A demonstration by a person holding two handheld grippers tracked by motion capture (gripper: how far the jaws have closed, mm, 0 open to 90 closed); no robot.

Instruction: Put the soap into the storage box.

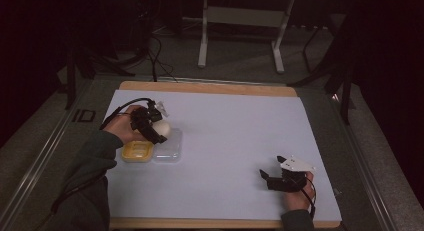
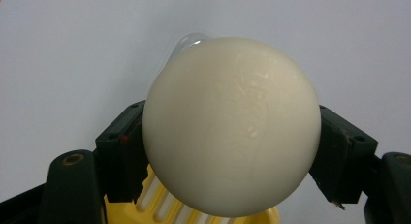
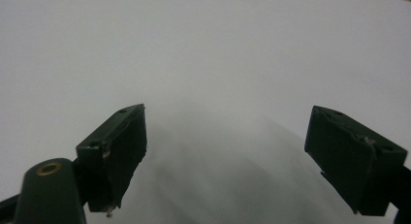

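A cream-white egg [image 2: 231,124] is clamped between the two black jaws of my left gripper [image 1: 155,128]. In the high view the egg [image 1: 161,127] hangs just above a small case with a yellow tray [image 1: 137,151] and a clear lid [image 1: 167,152] folded open beside it. The yellow tray [image 2: 208,216] peeks out under the egg in the left gripper view. Over at the table's near right, my right gripper [image 1: 270,177] rests low with its jaws wide apart above bare white surface [image 3: 218,64], nothing between them.
A white sheet [image 1: 235,136] covers the wooden table [image 1: 210,87]. Beyond the table's far edge stand the legs of a white frame [image 1: 240,36] and dark cables [image 1: 155,56] on the floor.
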